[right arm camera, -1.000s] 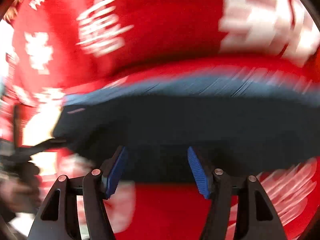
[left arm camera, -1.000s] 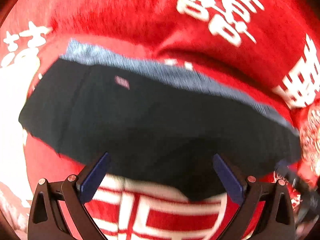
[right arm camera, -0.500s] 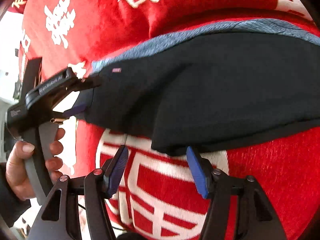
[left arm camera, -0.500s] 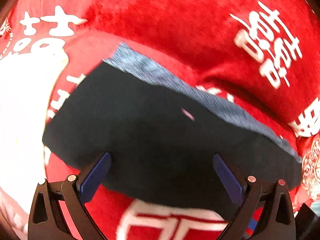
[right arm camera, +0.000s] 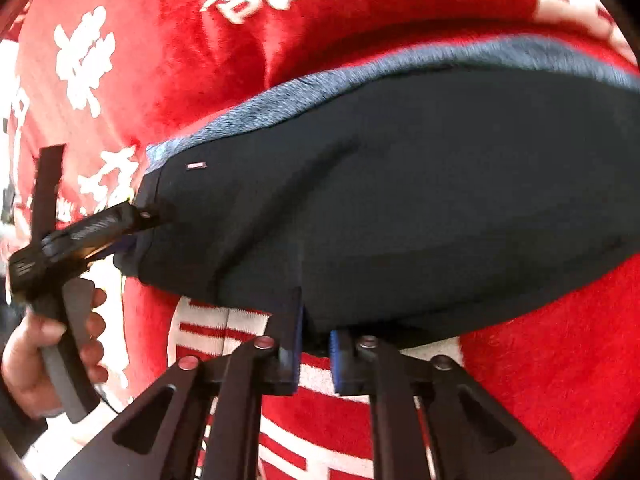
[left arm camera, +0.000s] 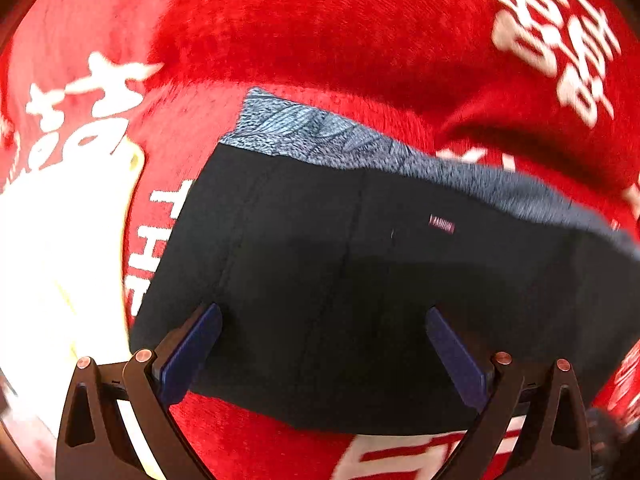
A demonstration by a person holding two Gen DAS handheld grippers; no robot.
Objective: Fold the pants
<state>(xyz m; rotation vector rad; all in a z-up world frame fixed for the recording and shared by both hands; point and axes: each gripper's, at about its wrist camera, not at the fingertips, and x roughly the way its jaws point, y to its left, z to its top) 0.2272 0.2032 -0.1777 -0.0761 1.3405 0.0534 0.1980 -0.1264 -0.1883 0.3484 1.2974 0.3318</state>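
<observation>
The dark navy pants [left arm camera: 360,280] with a heathered blue waistband [left arm camera: 328,136] lie folded on a red blanket. My left gripper [left arm camera: 324,344] is open, its fingers spread over the near edge of the pants. In the right wrist view the pants [right arm camera: 400,184] fill the middle, and my right gripper [right arm camera: 316,344] is shut on their near edge. The left gripper [right arm camera: 132,220] also shows there at the pants' left end, held by a hand [right arm camera: 36,344].
A red plush blanket [left arm camera: 320,32] with white characters covers the surface under and around the pants. A bright white patch [left arm camera: 48,260] lies to the left of the pants.
My right gripper has closed on the near edge of the pants. My left gripper has shifted so the pants sit more centred between its open fingers.
</observation>
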